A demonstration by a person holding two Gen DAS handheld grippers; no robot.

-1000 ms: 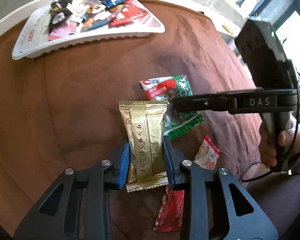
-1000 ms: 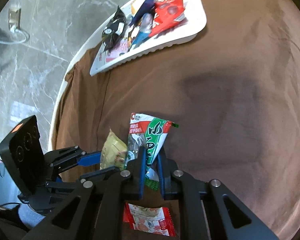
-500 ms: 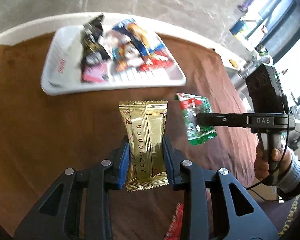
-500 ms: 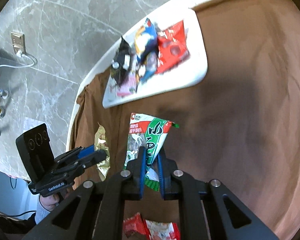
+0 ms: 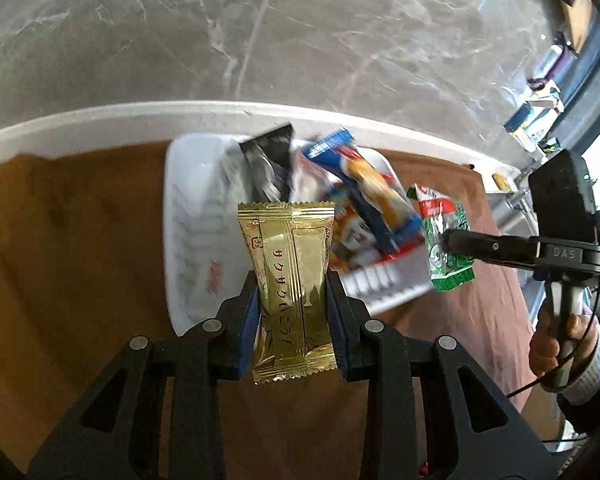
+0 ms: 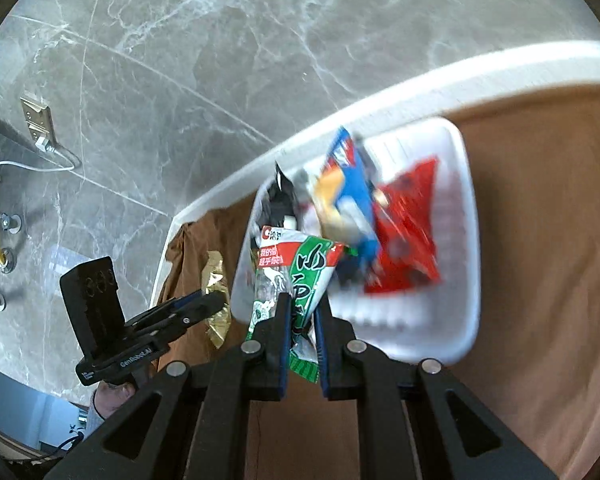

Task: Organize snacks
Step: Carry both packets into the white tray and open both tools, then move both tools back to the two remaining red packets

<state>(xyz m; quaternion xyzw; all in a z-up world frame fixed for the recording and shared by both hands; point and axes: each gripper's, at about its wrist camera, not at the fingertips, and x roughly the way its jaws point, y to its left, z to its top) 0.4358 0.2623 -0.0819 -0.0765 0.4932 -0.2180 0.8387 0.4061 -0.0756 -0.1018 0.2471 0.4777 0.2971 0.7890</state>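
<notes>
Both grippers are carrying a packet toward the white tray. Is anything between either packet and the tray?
Nothing visible blocks either. The left gripper holds the gold packet and the right gripper holds the green packet, with only open air before the white tray. The tray's right part already holds snacks; its left part looks bare.

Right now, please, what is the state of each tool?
Left tool: closed, holding the gold packet.
Right tool: closed, holding the green packet.
</notes>
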